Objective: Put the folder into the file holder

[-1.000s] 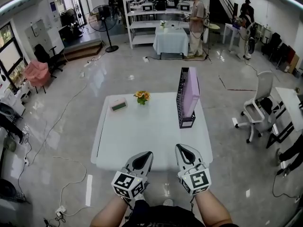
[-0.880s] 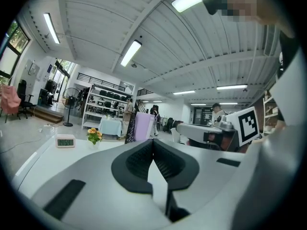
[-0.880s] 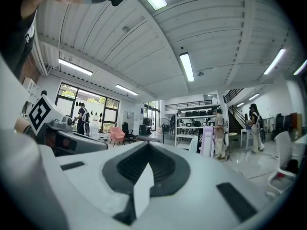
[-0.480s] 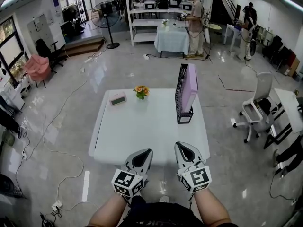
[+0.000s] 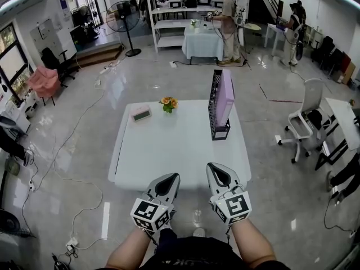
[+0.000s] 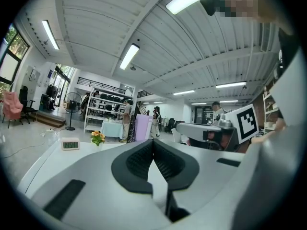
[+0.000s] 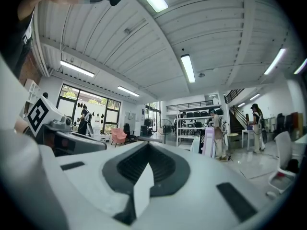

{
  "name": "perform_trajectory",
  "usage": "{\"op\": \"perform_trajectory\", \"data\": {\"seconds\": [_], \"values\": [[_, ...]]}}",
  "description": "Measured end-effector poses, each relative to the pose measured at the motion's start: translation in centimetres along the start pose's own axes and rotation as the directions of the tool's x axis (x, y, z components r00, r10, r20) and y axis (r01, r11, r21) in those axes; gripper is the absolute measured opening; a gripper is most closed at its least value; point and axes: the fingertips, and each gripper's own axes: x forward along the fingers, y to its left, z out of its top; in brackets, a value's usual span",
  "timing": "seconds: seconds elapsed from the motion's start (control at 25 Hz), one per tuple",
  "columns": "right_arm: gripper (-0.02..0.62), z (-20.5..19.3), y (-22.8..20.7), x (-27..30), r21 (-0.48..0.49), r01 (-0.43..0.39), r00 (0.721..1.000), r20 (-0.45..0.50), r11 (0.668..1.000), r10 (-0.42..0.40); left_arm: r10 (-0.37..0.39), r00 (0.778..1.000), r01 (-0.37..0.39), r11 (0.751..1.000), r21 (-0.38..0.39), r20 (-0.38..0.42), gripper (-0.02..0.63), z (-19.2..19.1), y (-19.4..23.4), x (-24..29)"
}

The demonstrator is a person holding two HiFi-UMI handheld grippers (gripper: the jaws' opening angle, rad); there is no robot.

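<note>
A pink folder (image 5: 226, 96) stands upright inside the black mesh file holder (image 5: 214, 110) on the right side of the white table (image 5: 169, 151). My left gripper (image 5: 169, 178) and right gripper (image 5: 214, 169) hang side by side at the table's near edge, well short of the holder. Both are shut with nothing between the jaws. The left gripper view shows its closed jaws (image 6: 153, 143), with the folder (image 6: 142, 127) far off. In the right gripper view the closed jaws (image 7: 148, 147) are low in the picture, and the folder (image 7: 209, 147) is small in the distance.
A small digital clock (image 5: 140, 114) and a pot of orange flowers (image 5: 168, 102) sit at the table's far left. A white office chair (image 5: 306, 120) stands to the right. Cables run across the floor on the left. People stand by shelves at the back.
The table and holder sit slightly higher in the head view. Both grippers stay shut and side by side, about where they were.
</note>
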Motion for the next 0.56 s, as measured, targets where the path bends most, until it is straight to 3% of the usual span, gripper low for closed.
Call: {"op": "perform_trajectory", "data": {"seconds": [0.56], "values": [[0.000,0.8,1.3,-1.1,-0.021,0.002,1.000,0.013,1.000,-0.002,-0.009,1.000,0.008,1.000,0.010,0.027,0.003,0.7,-0.9,-1.6]]}}
